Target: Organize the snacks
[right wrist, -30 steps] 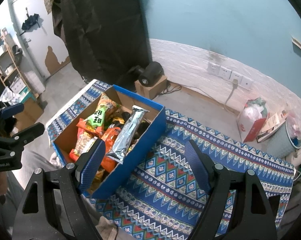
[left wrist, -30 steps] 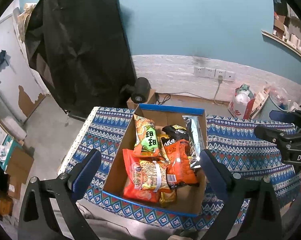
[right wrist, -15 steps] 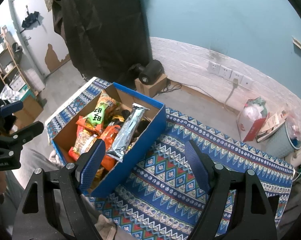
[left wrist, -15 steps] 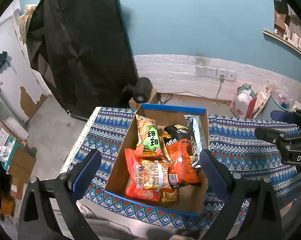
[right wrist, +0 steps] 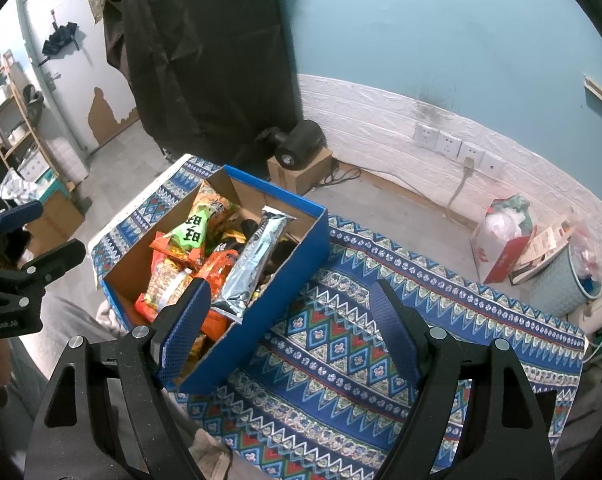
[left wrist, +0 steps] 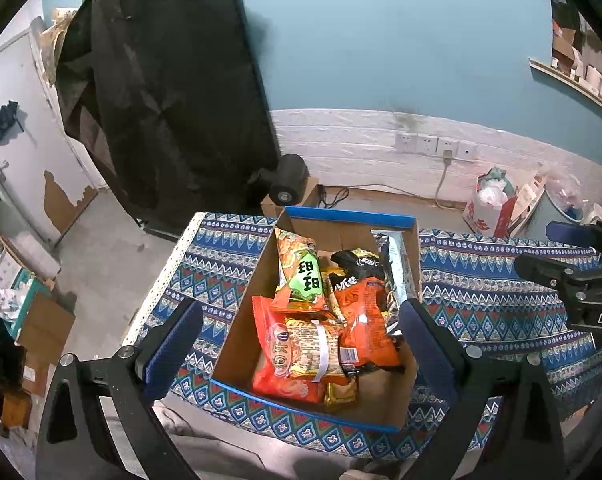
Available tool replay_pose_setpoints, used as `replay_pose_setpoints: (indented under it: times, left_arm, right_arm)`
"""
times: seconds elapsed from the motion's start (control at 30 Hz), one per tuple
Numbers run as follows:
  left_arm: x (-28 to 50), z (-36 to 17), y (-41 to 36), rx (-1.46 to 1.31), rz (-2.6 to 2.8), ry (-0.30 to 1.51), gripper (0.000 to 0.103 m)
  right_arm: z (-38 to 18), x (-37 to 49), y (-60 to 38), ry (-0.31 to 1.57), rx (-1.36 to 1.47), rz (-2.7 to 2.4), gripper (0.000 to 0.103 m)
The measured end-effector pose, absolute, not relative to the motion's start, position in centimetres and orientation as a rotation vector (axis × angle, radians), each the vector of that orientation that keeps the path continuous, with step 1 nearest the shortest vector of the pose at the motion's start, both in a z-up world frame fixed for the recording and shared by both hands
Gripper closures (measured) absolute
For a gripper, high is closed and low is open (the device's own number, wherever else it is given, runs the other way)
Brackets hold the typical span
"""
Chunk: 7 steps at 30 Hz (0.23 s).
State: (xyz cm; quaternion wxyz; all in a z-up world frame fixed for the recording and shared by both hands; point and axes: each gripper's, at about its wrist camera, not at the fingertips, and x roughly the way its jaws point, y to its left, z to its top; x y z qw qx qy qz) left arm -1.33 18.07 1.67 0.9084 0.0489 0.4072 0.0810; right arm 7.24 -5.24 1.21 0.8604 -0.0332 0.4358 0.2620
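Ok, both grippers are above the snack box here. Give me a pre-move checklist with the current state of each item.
1. Left gripper open and empty: ok.
2. Right gripper open and empty: ok.
3. Box sitting flat on the patterned cloth: ok.
4. Snacks reachable from above, silver packet leaning on the pile, orange packet on top: ok.
5. Cloth beside the box free for sorting: ok.
6. What lies under the pile: cannot tell.
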Motion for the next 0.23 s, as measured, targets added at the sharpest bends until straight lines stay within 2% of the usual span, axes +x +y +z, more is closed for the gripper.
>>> replay_pose_setpoints:
  times: [0.23]
  left_arm:
    - [-1.41, 1.77, 17.96, 0.098, 0.16, 0.836, 0.004]
  right_arm:
    - [1.17, 7.21, -5.44, 0.917, -0.074, 0.551, 0.023]
